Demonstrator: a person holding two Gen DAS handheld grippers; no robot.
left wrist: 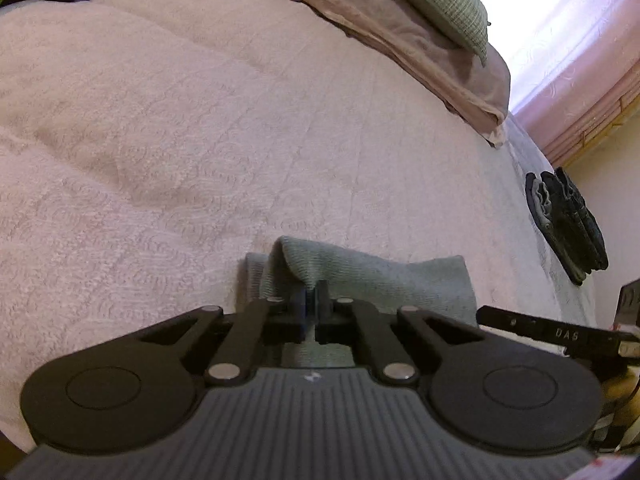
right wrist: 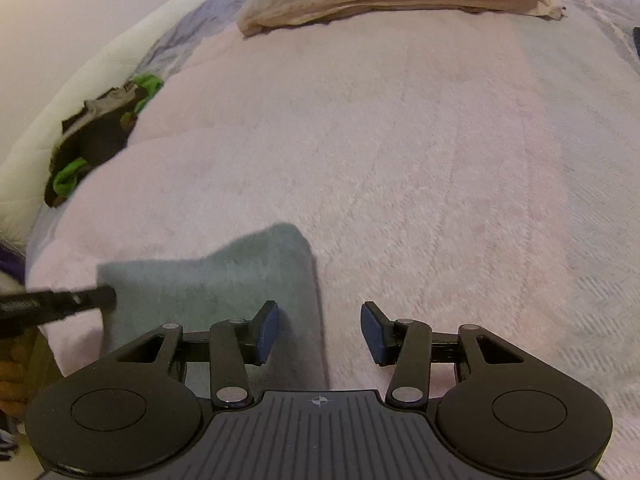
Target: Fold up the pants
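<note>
- Left wrist view: one left gripper (left wrist: 313, 294), jaws pressed together on a raised fold of one pair of grey-green pants (left wrist: 360, 276).
- Pants: knit texture, folded into a compact bundle, lying at the near edge of one pink blanket (left wrist: 180, 140); the pinched fold stands up in a peak.
- Also counted: one green checked pillow (left wrist: 436, 0) on one beige folded cover (left wrist: 400, 48); one dark folded stack (left wrist: 568, 220) at far right; one black finger of the other tool (left wrist: 540, 328) just beside the pants.
- Right wrist view: one right gripper (right wrist: 320, 330), jaws spread wide, holding nothing; left pad over the pants' edge.
- Pants (right wrist: 208, 280) lie flat, lower left; one dark-and-green clothing heap (right wrist: 96, 136) well apart.
</note>
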